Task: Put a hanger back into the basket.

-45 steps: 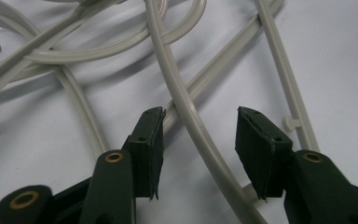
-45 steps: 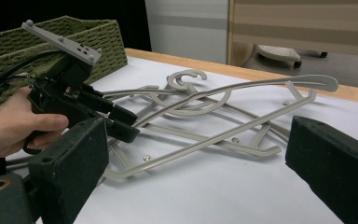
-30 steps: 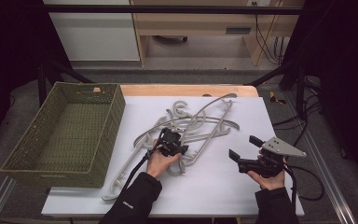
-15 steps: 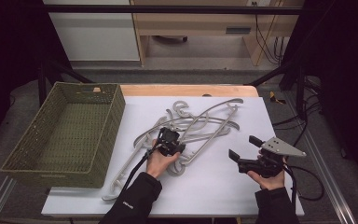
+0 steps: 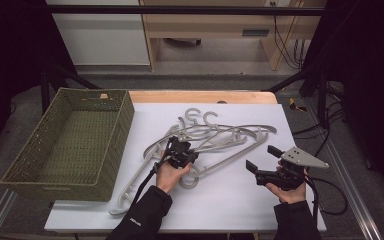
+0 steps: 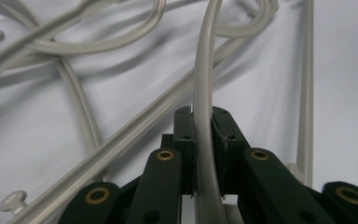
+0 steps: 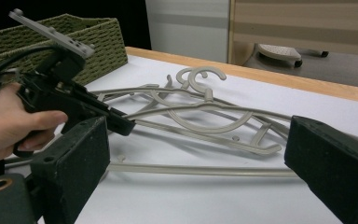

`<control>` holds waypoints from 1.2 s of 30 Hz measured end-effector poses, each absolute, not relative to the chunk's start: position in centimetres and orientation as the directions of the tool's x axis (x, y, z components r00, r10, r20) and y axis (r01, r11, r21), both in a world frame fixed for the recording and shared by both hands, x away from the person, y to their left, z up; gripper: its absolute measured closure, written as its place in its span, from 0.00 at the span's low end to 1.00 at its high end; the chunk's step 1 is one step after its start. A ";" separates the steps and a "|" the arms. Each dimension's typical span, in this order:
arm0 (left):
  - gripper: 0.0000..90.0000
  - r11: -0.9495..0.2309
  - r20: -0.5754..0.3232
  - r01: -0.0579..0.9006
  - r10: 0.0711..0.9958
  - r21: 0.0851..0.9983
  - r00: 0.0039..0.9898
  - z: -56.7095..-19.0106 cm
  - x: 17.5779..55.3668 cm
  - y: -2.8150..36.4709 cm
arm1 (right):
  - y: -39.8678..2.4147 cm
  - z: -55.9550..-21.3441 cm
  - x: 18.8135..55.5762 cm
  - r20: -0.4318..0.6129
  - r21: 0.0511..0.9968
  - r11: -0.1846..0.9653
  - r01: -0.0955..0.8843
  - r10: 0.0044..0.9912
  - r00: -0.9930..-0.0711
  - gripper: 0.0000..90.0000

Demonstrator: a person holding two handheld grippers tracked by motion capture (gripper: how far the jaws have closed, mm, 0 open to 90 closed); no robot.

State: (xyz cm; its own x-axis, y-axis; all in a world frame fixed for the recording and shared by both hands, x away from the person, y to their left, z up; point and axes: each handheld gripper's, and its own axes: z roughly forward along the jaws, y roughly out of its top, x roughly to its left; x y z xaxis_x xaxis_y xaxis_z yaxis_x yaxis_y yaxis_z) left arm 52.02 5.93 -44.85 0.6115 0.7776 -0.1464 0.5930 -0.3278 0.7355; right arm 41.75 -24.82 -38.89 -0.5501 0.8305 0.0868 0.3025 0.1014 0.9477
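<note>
The white surface (image 5: 220, 200) is smooth and matte, with a strip of pale wood along its far edge. On its left side stands a rectangular basket (image 5: 107, 150) of olive-green woven fibre, with sloping walls and a coarse weave. A tangle of hangers (image 5: 220, 137) lies on the middle of the surface, just right of the basket: thin, glossy, beige plastic, with long curved shoulders, straight bars and open hooks at the far end.

The left forearm, in a black sleeve, comes in from the bottom edge and angles up toward the tangle. The left hand (image 5: 167, 175) wraps the grip of the left tool (image 5: 180, 152), which points into the near side of the pile. Its jaws have just been closing and now pinch one hanger arm (image 6: 205, 93), a rounded beige rod that runs straight up between the black pads.

The right hand (image 5: 287, 192) rests low at the right of the surface, apart from the hangers. The right tool (image 5: 260, 160) points left across the surface with its blocky, rough-faced black jaws spread wide and nothing between them.
</note>
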 end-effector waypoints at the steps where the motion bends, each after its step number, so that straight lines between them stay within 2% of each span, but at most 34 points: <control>1: 0.91 -0.326 -0.142 0.583 0.776 0.744 0.615 -44.6 51.9 6.1 | -24.8 -38.9 41.7 0.087 0.948 0.101 0.303 0.831 -0.550 0.08; 12: 0.91 -0.276 -0.163 0.534 0.755 0.799 0.635 -42.0 50.8 7.7 | -25.1 -38.8 41.6 0.087 0.950 0.097 0.298 0.832 -0.548 0.08; 36: 0.90 -0.254 -0.085 0.448 0.789 0.857 0.609 -35.5 48.5 13.4 | -25.3 -38.9 41.6 0.093 0.948 0.093 0.304 0.833 -0.545 0.07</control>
State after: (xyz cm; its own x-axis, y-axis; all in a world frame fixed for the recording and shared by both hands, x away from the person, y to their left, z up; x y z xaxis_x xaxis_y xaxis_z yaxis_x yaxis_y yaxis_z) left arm 48.48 13.39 -35.55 0.6089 0.7887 -0.0846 0.4478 -0.2538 0.8574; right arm 41.59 -25.34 -38.85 -0.5449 0.8334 0.0927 0.3041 0.0934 0.9481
